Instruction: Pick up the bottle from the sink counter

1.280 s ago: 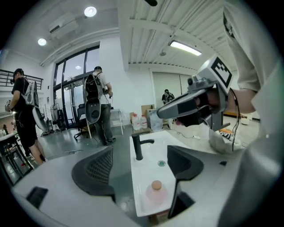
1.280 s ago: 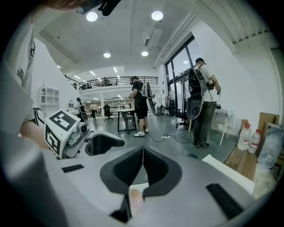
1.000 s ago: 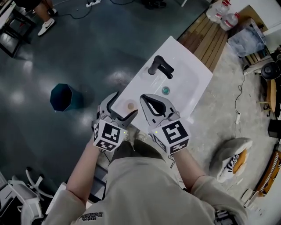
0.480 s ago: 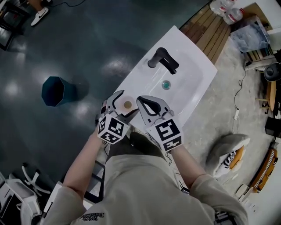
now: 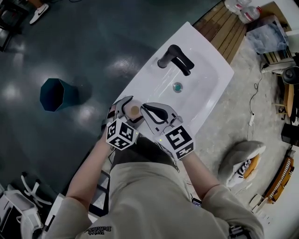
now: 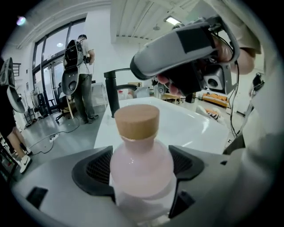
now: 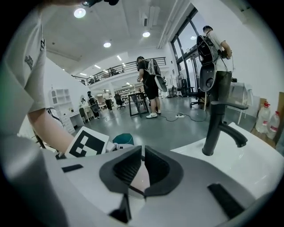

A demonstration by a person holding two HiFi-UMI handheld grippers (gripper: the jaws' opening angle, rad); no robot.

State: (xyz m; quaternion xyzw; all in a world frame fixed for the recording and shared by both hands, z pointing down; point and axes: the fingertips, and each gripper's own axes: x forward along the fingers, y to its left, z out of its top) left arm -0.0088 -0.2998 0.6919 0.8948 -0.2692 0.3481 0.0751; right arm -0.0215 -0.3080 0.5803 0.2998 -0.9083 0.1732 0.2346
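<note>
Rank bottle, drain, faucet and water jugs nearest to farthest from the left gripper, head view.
1. Bottle: held in the left gripper.
2. Drain: middle of the basin.
3. Faucet: beyond the drain, at the sink's edge.
4. Water jugs: floor, top right.

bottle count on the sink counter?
1: a pale pink round bottle with tan cap, at the near end of the white sink counter, between the left gripper's jaws. Part of the counter is covered.
</note>
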